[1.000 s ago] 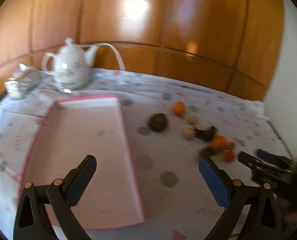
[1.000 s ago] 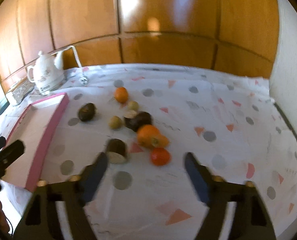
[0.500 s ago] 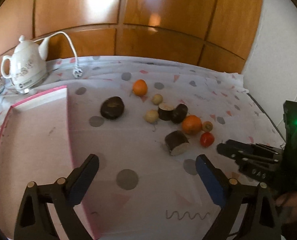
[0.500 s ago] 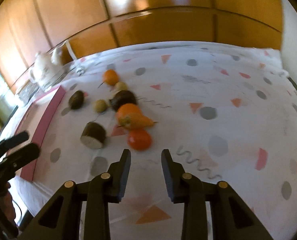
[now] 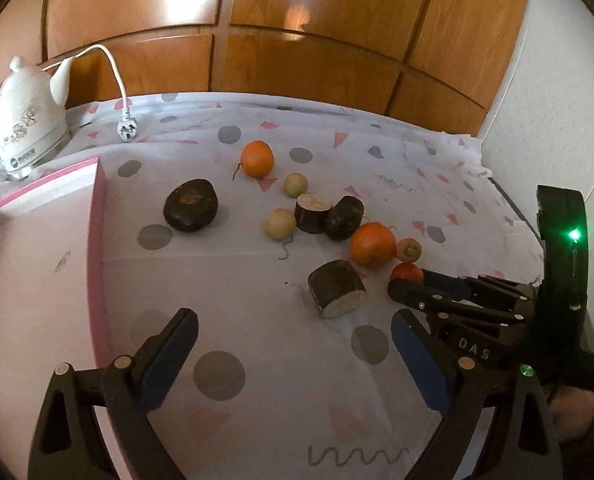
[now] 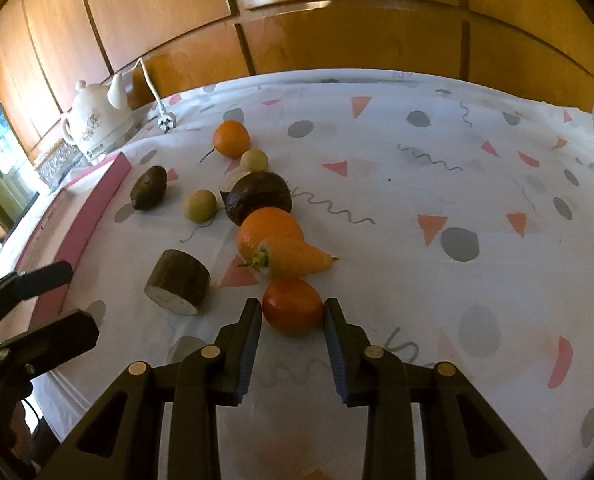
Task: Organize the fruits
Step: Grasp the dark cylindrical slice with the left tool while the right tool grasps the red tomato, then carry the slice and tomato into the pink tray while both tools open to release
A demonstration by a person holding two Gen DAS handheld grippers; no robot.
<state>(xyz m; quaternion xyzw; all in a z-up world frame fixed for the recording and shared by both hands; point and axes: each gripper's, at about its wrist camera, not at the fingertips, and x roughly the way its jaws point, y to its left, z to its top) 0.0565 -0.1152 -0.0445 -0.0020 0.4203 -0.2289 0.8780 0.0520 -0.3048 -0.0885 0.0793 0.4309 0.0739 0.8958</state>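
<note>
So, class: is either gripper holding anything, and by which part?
Neither grips yet. The right gripper brackets the small red-orange round fruit by its sides; the left gripper is open.

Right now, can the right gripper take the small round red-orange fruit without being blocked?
Probably yes. The right gripper has its fingers open on either side of the small round red-orange fruit, with nothing between them; the orange cone-shaped fruit lies just behind it.

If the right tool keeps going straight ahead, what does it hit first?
The right tool would meet the small red-orange round fruit, which already sits between its open fingers. The orange carrot-shaped piece lies just beyond.
</note>
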